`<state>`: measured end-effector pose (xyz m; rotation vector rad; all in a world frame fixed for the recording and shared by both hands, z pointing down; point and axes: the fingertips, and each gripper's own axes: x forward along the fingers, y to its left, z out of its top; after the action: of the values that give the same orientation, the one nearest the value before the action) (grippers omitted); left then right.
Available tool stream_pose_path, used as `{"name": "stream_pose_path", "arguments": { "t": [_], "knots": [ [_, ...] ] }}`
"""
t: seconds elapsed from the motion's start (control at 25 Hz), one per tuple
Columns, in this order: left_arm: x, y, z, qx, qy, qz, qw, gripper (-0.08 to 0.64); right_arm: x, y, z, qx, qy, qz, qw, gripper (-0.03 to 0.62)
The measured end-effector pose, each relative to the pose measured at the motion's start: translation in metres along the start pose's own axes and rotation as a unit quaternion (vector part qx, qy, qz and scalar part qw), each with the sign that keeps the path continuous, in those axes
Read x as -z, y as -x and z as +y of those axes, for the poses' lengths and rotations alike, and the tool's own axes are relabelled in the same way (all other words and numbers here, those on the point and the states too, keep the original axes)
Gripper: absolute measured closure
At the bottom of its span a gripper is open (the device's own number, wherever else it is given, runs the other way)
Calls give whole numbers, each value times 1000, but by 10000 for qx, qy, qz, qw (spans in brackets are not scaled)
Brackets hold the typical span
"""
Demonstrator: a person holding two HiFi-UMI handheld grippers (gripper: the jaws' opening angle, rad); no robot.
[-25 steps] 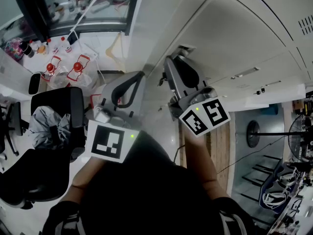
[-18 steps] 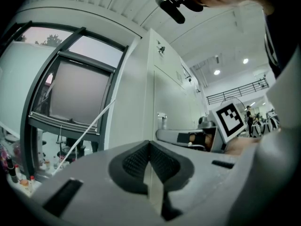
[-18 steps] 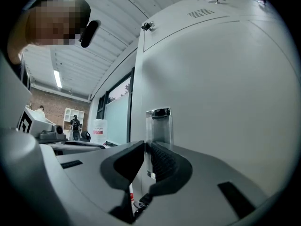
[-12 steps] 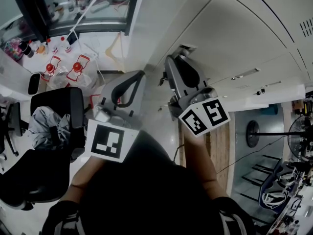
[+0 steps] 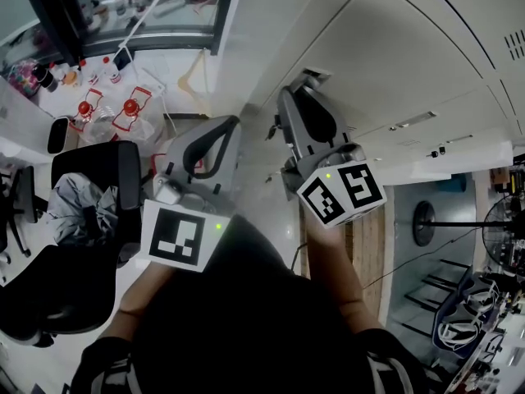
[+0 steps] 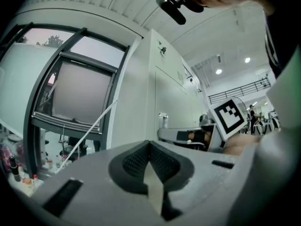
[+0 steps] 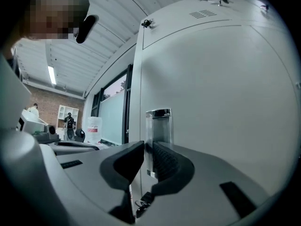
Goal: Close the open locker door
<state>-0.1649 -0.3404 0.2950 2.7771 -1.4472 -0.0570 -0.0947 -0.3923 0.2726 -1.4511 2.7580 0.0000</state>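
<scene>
The right hand-held gripper [image 7: 149, 149] pinches the locker door [image 7: 221, 88] by its handle [image 7: 158, 121], likely to steer it shut. The left hand-held gripper [image 6: 149, 147], closed and empty, hangs aside.

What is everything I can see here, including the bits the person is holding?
lockers: one bank, white-grey, right of the head view
locker door: one, white-grey, straight ahead of the right tongs
door handle: one, shiny and clear, on that door's left edge
keys: one dark bunch, hanging just below the handle
window: one, dark frame, left of the lockers
office chair: one, black, lower left on the floor
red-capped bottles: at least two, clear, above the chair
marker cubes: two, black-and-white, one on each tongs
left tongs: one, grey, shut and empty, held level
right tongs: one, grey, closed on the door handle
</scene>
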Motion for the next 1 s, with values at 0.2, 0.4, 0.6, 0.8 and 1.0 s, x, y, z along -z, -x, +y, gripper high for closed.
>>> {"name": "stream_pose_path", "arguments": {
  "t": [0.2, 0.4, 0.6, 0.8, 1.0],
  "knots": [
    [2, 12, -2, -89, 28, 21, 10000, 558, -7, 13, 0, 225, -3, -52, 9997, 531],
    [0, 26, -9, -132, -18, -37, 9999, 558, -10, 32, 11, 315, 109, -148, 9993, 551],
    [-7, 37, -23, -155, -138, -105, 9997, 558, -14, 57, 16, 494, 280, -234, 9981, 575],
    [-13, 53, -38, -271, -169, -139, 9994, 558, -18, 87, 21, 678, 346, -335, 9965, 577],
    [-20, 72, -63, -410, -147, -183, 9989, 558, -17, 134, 30, 796, 555, -273, 9949, 577]
  ]
}}
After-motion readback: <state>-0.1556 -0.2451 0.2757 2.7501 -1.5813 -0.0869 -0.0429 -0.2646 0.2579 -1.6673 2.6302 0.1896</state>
